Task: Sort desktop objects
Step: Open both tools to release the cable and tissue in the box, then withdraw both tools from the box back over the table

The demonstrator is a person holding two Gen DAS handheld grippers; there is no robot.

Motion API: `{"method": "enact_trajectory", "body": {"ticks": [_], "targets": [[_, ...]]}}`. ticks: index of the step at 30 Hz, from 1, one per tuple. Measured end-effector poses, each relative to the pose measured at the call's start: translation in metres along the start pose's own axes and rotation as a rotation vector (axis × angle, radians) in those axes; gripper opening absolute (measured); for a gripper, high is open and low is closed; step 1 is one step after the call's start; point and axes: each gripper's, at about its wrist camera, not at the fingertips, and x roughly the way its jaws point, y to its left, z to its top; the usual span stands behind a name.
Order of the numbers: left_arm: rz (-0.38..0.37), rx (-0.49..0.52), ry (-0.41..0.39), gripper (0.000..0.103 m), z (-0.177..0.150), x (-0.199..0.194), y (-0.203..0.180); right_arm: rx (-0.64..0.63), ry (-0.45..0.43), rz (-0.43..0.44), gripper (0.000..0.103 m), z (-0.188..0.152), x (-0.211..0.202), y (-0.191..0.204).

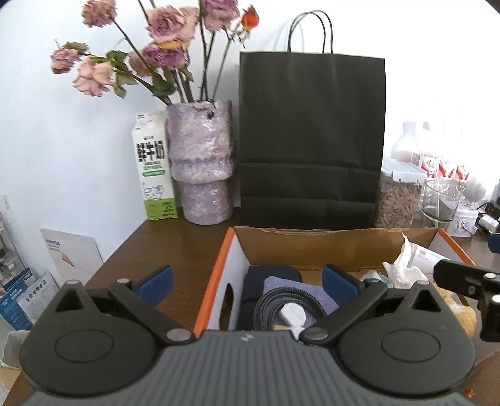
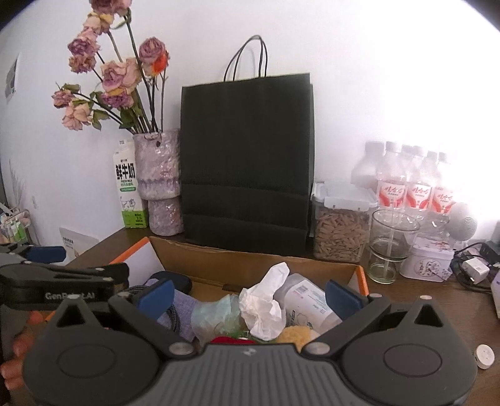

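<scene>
Here, far left on the brown tabletop (image 1: 175, 250) stands a milk carton (image 1: 154, 168), touching a mottled purple vase (image 1: 203, 162) of dried roses (image 1: 162, 28). Just right of the vase a black paper bag (image 1: 312, 140) stands upright against the wall, directly behind an open cardboard box (image 1: 328, 246) with orange edges. Left gripper (image 1: 247, 281) hovers over the box's left end, blue fingers (image 1: 156, 284) spread wide, nothing between them; one finger sits outside the box wall, the other over the inside. Below it in the box: a dark case (image 1: 275, 271), a purple cloth (image 1: 281, 284) on it, a coiled grey cable (image 1: 275, 301) with a white plug (image 1: 293, 314) on the cloth. Right gripper (image 2: 248, 295) hovers over the box's right half, fingers (image 2: 342, 296) also spread wide and empty. Under it: crumpled white tissue (image 2: 265, 303), a white bottle (image 2: 307, 299) lying on its side, greenish wrap (image 2: 218, 312), something red (image 2: 232, 339) and something yellow (image 2: 295, 334), both partly hidden. Right of the bag, a clear lidded jar (image 2: 342, 225) of brown pellets, then an empty glass (image 2: 390, 243), a small white tin (image 2: 428, 260), water bottles (image 2: 415, 181) in a row behind, a white charger (image 2: 475, 270) with dark cords. A small white round piece (image 2: 485, 356) lies on the tabletop at far right.
</scene>
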Motion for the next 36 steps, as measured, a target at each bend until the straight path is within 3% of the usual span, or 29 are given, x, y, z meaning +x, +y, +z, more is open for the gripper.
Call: {"method": "enact_trajectory", "body": {"ticks": [13,25,33,36], "targets": [[0.003,-0.034,-0.051,0.103,-0.029,-0.07,0.02,-0.06,-0.003,-0.01,0.103,-0.03,-0.068,0.016],[-0.029,0.028,0.052,0.103,-0.079,-0.089,0.017,-0.094,0.116,-0.036,0.103,-0.087,-0.092,0.027],[-0.109,0.122,0.131,0.103,-0.111,-0.087,-0.006,-0.049,0.199,-0.068,0.103,-0.12,-0.088,0.013],[-0.107,0.142,0.152,0.103,-0.118,-0.08,-0.015,-0.021,0.211,-0.073,0.103,-0.127,-0.087,0.006]]}}
